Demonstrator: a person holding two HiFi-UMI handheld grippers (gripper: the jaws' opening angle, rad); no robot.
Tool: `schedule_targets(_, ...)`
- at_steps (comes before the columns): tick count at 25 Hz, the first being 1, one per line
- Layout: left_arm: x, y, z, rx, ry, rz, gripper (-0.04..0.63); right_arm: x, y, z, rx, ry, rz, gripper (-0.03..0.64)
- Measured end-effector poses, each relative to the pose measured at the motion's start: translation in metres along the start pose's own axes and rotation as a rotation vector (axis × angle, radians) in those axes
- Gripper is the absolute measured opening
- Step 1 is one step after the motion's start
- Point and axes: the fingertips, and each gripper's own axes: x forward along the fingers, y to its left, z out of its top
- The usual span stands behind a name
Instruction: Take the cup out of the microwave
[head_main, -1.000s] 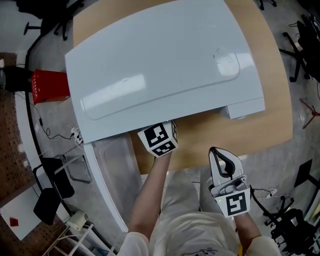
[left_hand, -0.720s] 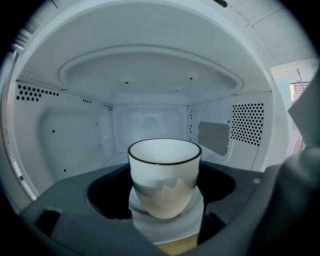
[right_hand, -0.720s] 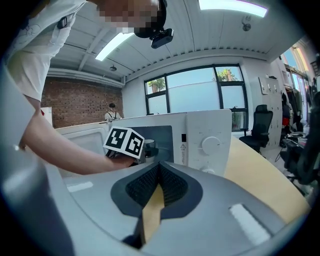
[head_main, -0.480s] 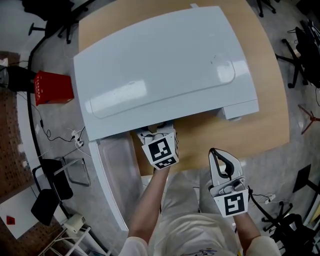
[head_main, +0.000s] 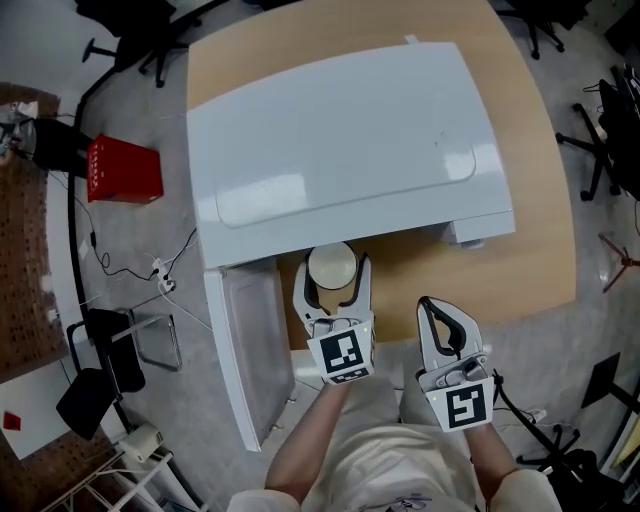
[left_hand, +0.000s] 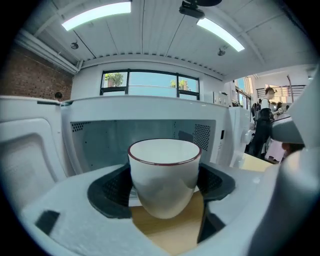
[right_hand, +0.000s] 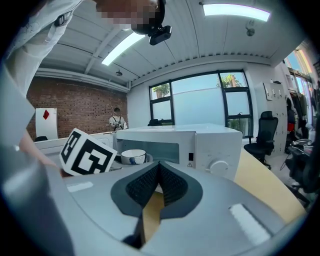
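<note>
A white cup (head_main: 331, 268) with a dark red rim sits between the jaws of my left gripper (head_main: 333, 280), which is shut on it just outside the front of the white microwave (head_main: 345, 150). In the left gripper view the cup (left_hand: 164, 175) hangs above the wooden table with the microwave's open cavity (left_hand: 150, 140) behind it. My right gripper (head_main: 443, 318) is shut with nothing in it, held over the table's near edge. In the right gripper view the cup (right_hand: 133, 156) shows left of the shut right gripper (right_hand: 159, 184).
The microwave door (head_main: 250, 350) stands open, swung out to the left past the table (head_main: 520, 250) edge. A red box (head_main: 125, 170) lies on the floor at the left. Office chairs (head_main: 610, 110) stand at the right. Cables run over the floor at the left.
My left gripper has drawn back out of the microwave toward me with the cup in it; the cup now shows in front of the microwave. The right gripper has stayed put.
</note>
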Motion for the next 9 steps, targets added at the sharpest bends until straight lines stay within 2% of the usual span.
schedule_targets(4,-0.03,-0.011,0.018,-0.053,-0.051,-0.007,0.388,0.002,0.002,0.013,-0.009,-0.027,0.02,0.006)
schedule_targets(9,-0.066,-0.004,0.036,-0.068,-0.05,-0.013,0.388,0.002,0.013,0.024,-0.008,-0.025,0.021,0.006)
